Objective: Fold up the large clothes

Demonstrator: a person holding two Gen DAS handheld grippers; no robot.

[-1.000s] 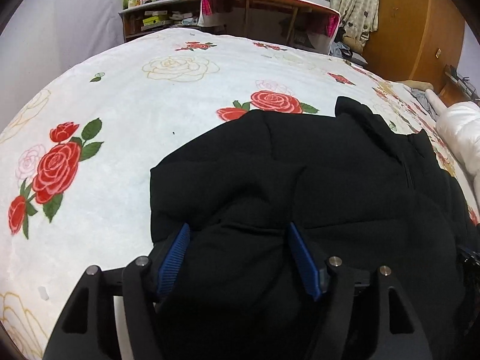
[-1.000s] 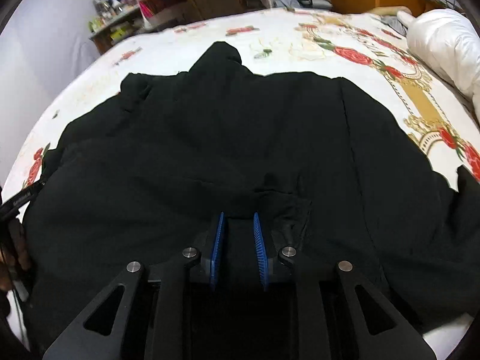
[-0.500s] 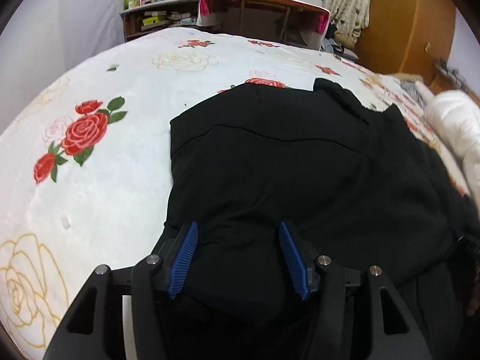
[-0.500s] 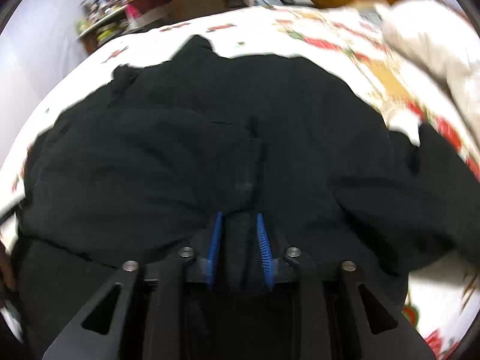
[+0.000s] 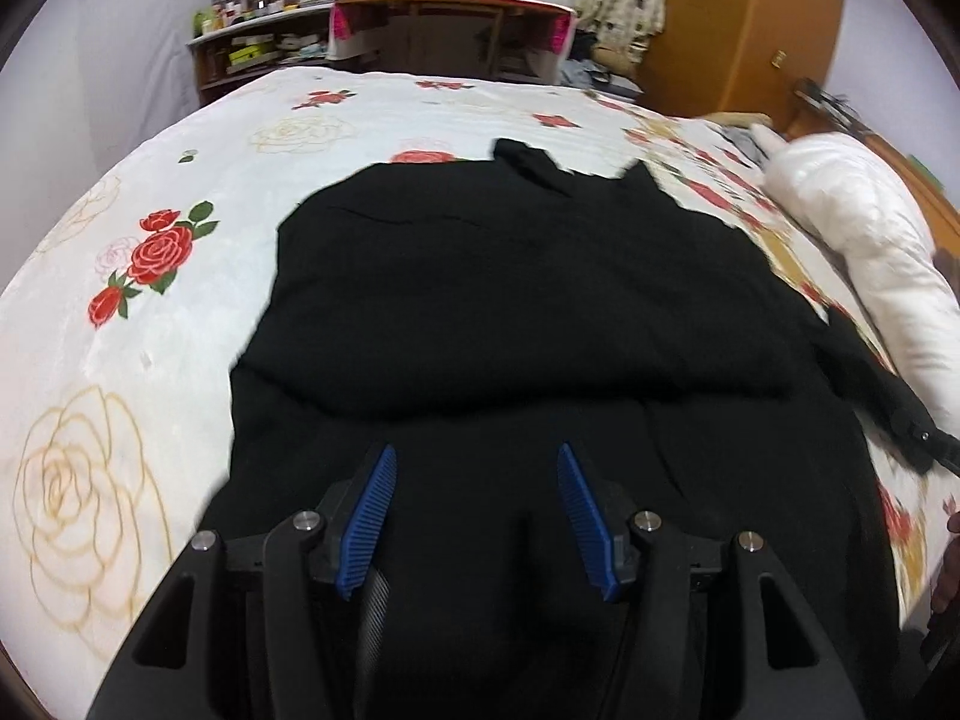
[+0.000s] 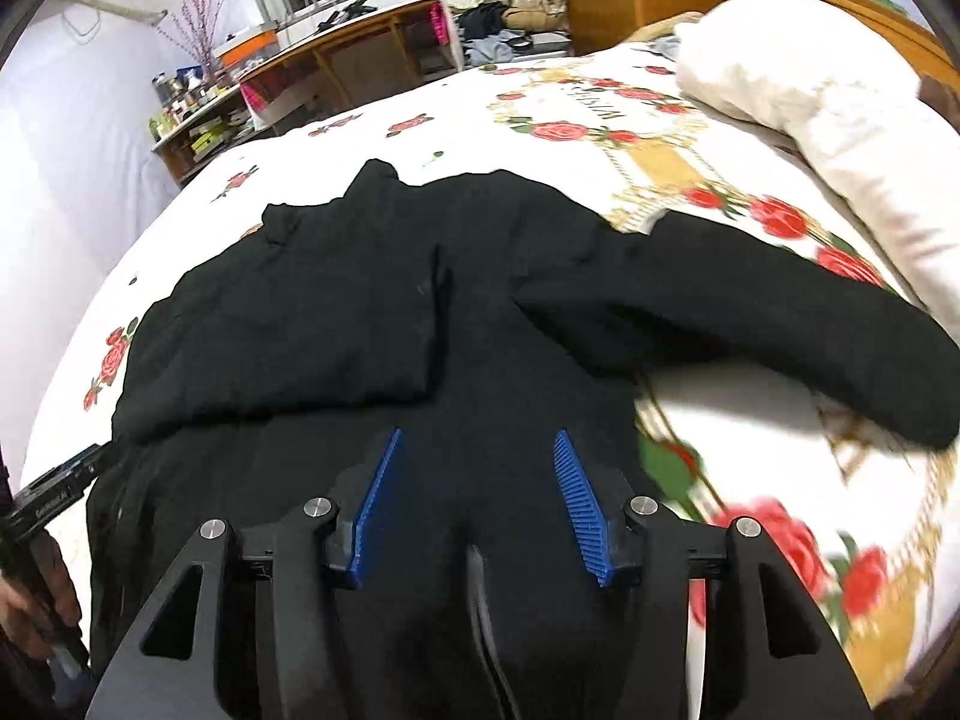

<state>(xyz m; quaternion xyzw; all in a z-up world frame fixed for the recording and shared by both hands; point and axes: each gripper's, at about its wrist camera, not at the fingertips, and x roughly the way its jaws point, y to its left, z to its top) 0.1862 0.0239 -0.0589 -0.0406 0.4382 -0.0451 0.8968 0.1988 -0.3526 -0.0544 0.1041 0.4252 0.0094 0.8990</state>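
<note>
Two grippers of mine hang over the near edge of a black jacket (image 5: 516, 312) spread on the bed (image 5: 120, 324), both tilted steeply down toward the cloth. My left gripper (image 5: 477, 504) stands about half open, its blue pads (image 5: 369, 516) well apart, and only dark fabric shows below and between them; the pads press on nothing. My right gripper (image 6: 474, 498) is opening at this moment, its blue pads (image 6: 579, 504) already parted, and the jacket's lower body lies under the gap without being pinched.

From the right wrist view the jacket (image 6: 336, 324) lies across the rose-printed cover, collar away from me. Its left half is folded over onto the body, leaving a straight edge just ahead of my fingers. One sleeve (image 6: 780, 324) stretches out to the right across the flowers, apart from the folded part. At the left edge of that view I see my other hand (image 6: 30, 594) wrapped round the left gripper's handle, low beside the jacket's hem.

A white duvet (image 5: 852, 240) is bundled along the right side of the bed, near the sleeve but not touching it as far as I can tell. Beyond the bed stand a wooden desk (image 5: 450, 18) and a cluttered shelf (image 5: 252, 42)
</note>
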